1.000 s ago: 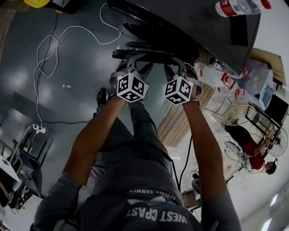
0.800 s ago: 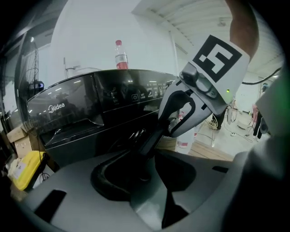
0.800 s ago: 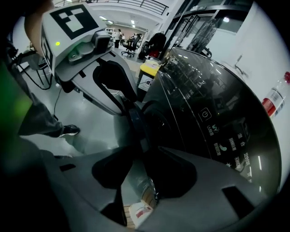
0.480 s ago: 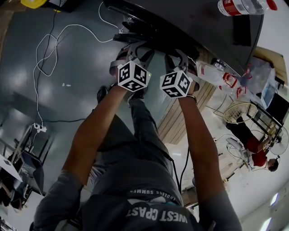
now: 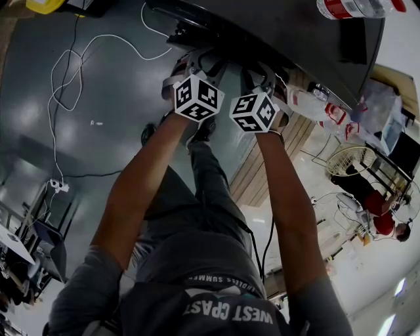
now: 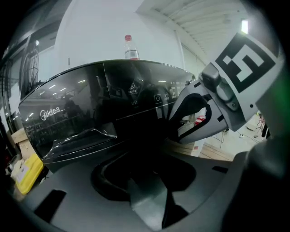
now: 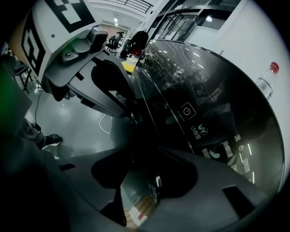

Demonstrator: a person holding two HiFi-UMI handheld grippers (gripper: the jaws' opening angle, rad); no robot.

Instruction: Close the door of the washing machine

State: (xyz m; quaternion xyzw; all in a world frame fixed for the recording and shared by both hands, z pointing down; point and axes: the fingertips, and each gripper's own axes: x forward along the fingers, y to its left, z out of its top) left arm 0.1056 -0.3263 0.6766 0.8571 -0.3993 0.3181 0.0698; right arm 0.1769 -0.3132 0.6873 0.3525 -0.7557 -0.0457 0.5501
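Note:
The black washing machine (image 5: pixel 282 33) fills the top of the head view, its dark door (image 5: pixel 190 36) lying close against its front. My left gripper (image 5: pixel 195 62) and right gripper (image 5: pixel 262 73) sit side by side with their tips at the door, fingers apart. The left gripper view shows the glossy front (image 6: pixel 90 108) and the right gripper (image 6: pixel 213 108). The right gripper view shows the control panel (image 7: pixel 204 118) and the left gripper (image 7: pixel 86 68). The right jaws are opening. Both sets of tips are lost in dark against the door, and whether anything sits between them cannot be made out.
A plastic bottle (image 5: pixel 348 8) stands on top of the machine. A white cable (image 5: pixel 72 65) and a power strip (image 5: pixel 58 187) lie on the grey floor at left. Wooden boards (image 5: pixel 262 170), a fan (image 5: pixel 348 164) and a seated person (image 5: pixel 374 220) are at right.
Both grippers have moved up the picture toward the machine. The door, which stuck out as a dark bar by the grippers, now lies closer to the front. The right gripper has rolled.

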